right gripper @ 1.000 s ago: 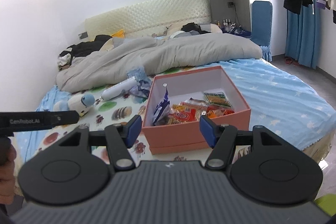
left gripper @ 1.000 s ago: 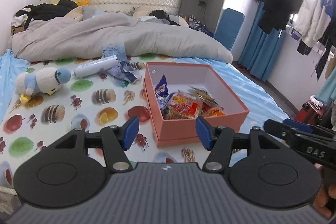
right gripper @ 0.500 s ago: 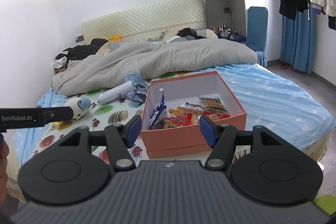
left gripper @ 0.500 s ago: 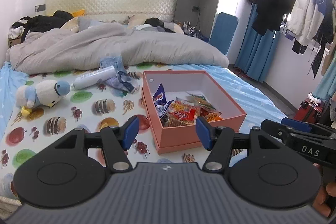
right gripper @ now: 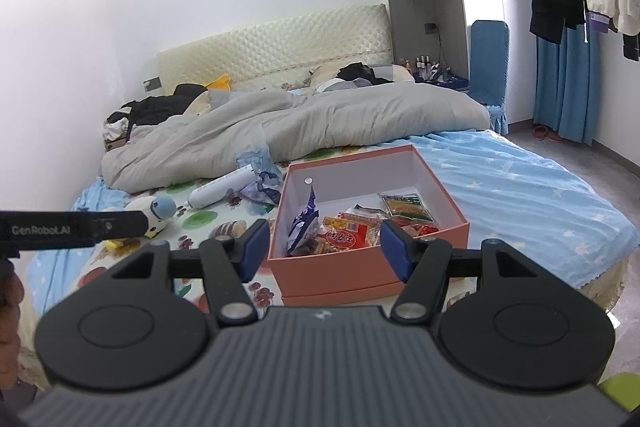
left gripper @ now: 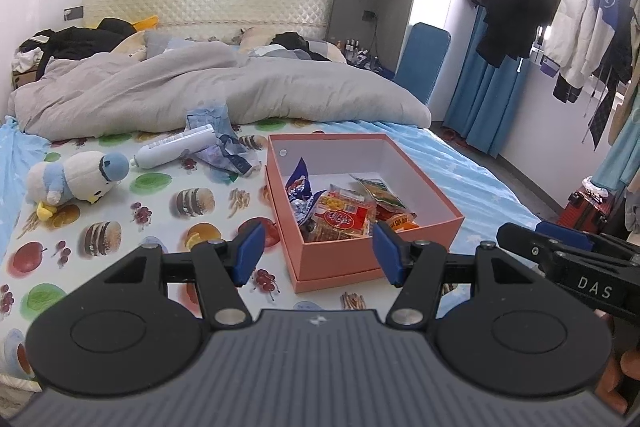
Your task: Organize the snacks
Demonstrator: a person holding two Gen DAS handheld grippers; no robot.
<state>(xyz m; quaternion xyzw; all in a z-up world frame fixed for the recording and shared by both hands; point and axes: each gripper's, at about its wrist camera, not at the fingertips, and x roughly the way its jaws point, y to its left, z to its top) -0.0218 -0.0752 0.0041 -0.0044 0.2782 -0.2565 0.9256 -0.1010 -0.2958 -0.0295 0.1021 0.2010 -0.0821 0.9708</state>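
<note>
While we look along the left tool (left gripper: pixel 318 249), its blue fingers stand wide apart with nothing between them, and the pink box (left gripper: pixel 340 259) now sits lower and smaller in view than a second ago: we have drawn back and risen from it. We judge this a retreat after the snacks went in, so the sorting looks close to done. Inside the box, a blue packet (left gripper: pixel 300 183) stands against its left wall, with a red-and-yellow bag (left gripper: pixel 340 217) beside it.

From the right tool (right gripper: pixel 324 247), likewise spread and empty, the box (right gripper: pixel 332 277) has receded the same way. A green-edged packet (right gripper: pixel 404 207) lies flat near its far right corner. Left of the box, a white bottle (right gripper: pixel 220 191) lies on the bed.
</note>
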